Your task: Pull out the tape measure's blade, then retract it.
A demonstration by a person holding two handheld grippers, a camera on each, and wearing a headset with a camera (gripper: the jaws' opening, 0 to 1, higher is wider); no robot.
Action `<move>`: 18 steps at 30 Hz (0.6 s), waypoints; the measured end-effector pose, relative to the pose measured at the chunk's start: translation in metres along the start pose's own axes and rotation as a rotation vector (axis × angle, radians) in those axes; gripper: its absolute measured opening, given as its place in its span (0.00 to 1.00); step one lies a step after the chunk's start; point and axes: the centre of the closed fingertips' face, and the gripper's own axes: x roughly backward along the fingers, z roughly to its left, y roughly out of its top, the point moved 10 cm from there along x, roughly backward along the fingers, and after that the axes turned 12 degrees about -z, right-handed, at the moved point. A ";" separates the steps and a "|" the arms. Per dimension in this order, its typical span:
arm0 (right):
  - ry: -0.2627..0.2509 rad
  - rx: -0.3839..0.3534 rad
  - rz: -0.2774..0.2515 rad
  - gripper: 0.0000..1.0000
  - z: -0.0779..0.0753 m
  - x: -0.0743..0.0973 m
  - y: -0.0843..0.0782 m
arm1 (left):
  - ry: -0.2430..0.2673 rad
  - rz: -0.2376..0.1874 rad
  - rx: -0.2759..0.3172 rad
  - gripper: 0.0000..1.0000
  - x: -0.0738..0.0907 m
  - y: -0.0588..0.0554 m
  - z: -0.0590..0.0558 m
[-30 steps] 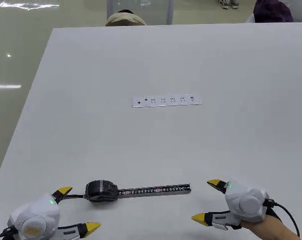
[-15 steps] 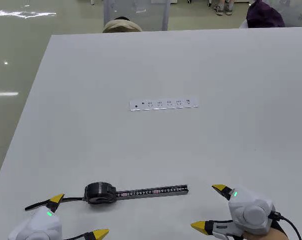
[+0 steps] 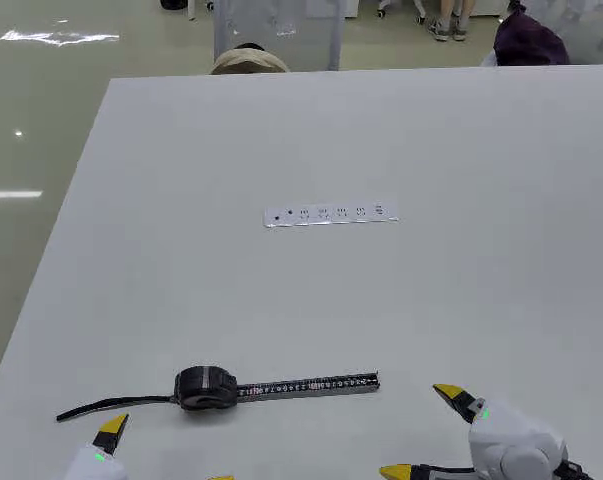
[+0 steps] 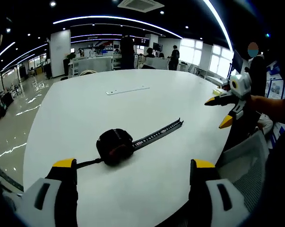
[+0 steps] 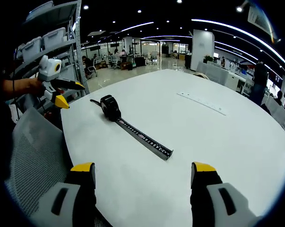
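A black tape measure (image 3: 205,387) lies near the table's front edge, its blade (image 3: 306,385) drawn out to the right and flat on the surface. A black strap (image 3: 111,405) trails off its left side. My left gripper (image 3: 166,456) is open just in front of the case, apart from it. My right gripper (image 3: 421,431) is open to the right of the blade's tip, holding nothing. In the left gripper view the tape measure (image 4: 115,145) sits beyond my open left gripper (image 4: 133,164). In the right gripper view the blade (image 5: 144,137) points toward my open right gripper (image 5: 143,166).
A white power strip (image 3: 329,214) is set flat in the middle of the white table (image 3: 481,260). Past the far edge stand a chair (image 3: 249,58) and seated people. A mesh chair back (image 5: 33,146) sits close to the near edge.
Both grippers have drawn back toward the near edge, away from the tape measure. The tape measure lies still with its blade out. The head camera has shifted a little.
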 end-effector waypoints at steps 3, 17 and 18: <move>-0.014 -0.013 -0.010 0.85 0.003 0.003 0.001 | 0.012 -0.004 0.010 0.99 0.002 0.002 -0.003; -0.067 -0.056 -0.042 0.85 0.017 0.012 0.000 | 0.042 -0.003 0.008 0.99 0.004 0.005 -0.015; -0.066 -0.061 -0.044 0.85 0.017 0.012 0.000 | 0.052 -0.006 0.007 0.99 0.004 0.005 -0.016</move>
